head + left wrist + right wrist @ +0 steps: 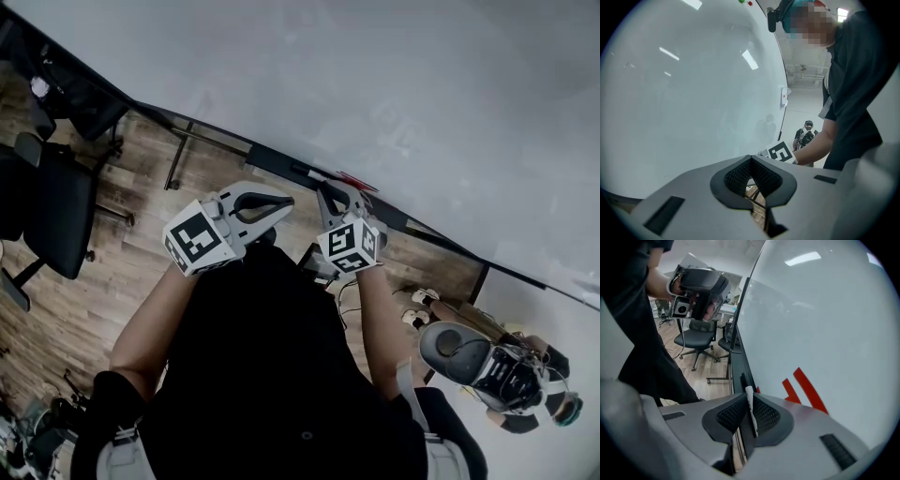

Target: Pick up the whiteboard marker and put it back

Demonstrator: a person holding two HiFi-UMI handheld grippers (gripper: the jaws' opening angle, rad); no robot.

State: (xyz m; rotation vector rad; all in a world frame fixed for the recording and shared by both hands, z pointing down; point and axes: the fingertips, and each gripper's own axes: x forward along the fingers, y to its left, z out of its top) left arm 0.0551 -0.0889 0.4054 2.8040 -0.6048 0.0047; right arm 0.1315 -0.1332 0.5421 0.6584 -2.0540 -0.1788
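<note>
Whiteboard marker [750, 409]: pinched between the jaws of our right hand-held gripper [749, 398], just short of the whiteboard [825, 324] tray [737, 363] ahead, where we judge it belongs. Left hand-held gripper [751, 159]: jaws together, empty, unneeded.

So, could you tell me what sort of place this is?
Probably an office or meeting room: a large white whiteboard with red strokes, black wheeled office chairs on a wood-plank floor, and a white whiteboard marker held by the right gripper.
</note>
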